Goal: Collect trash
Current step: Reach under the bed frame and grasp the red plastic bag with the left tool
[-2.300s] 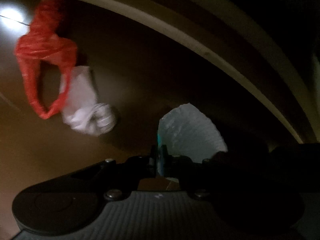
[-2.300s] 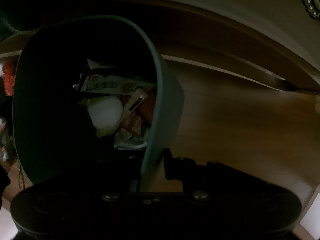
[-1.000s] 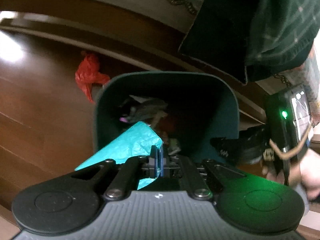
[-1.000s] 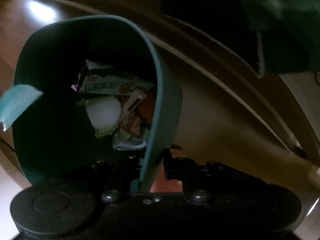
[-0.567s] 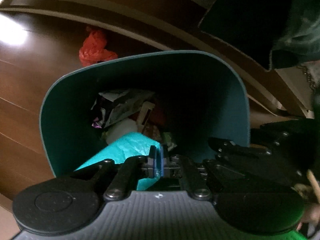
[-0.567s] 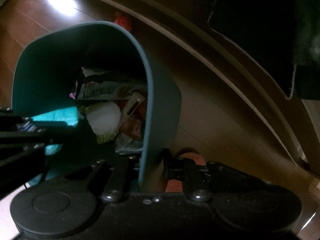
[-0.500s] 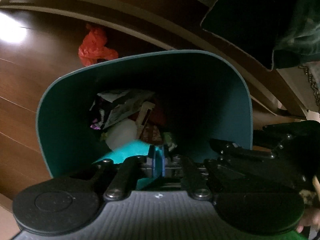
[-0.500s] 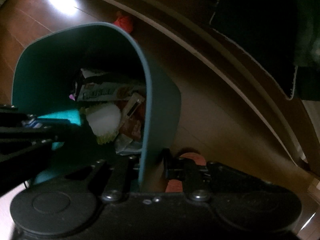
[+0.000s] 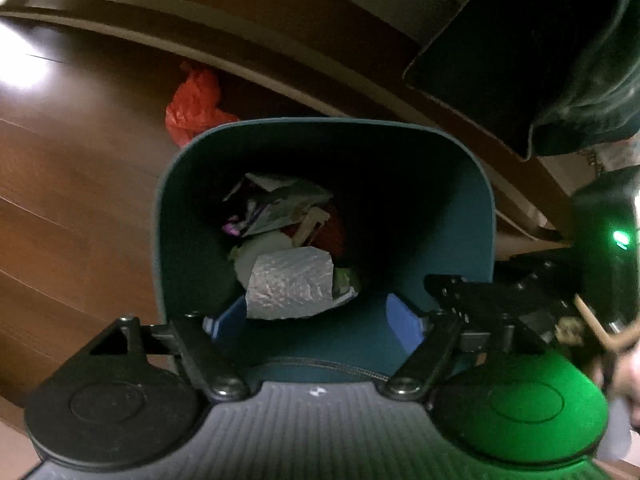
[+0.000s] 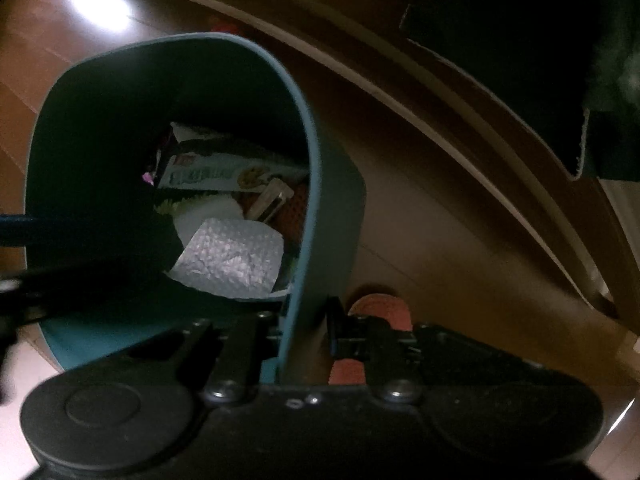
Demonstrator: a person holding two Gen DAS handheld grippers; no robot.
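1. The wide dark brown wooden floor [image 9: 80, 208] spreads out below and to the left of my left tongs [image 9: 316, 320], beyond the bin.

2. The tall dark teal plastic waste bin with rounded corners [image 9: 460, 184] sits straight ahead of and beneath my left tongs. My right tongs [image 10: 304, 332] are clamped on its near right wall, one finger inside and one outside, so that hand is tied up carrying it.

3. The crumpled red plastic bag [image 9: 196, 106] lies on the floor beyond the bin's far left corner, up and to the left of my left tongs, well apart from them. Its long axis looks to run away from me, though its lower end is hidden behind the rim. I judge it the next piece to collect, and the left hand is the free one on that side.

4. The crinkled silvery-white sheet of wrapping [image 9: 290, 282] lies on top of the rubbish inside the bin, just ahead of and between my left fingers [image 9: 404, 322].

5. My left tongs have just been opening and stand wide over the bin's mouth, with nothing pressed between the pads.
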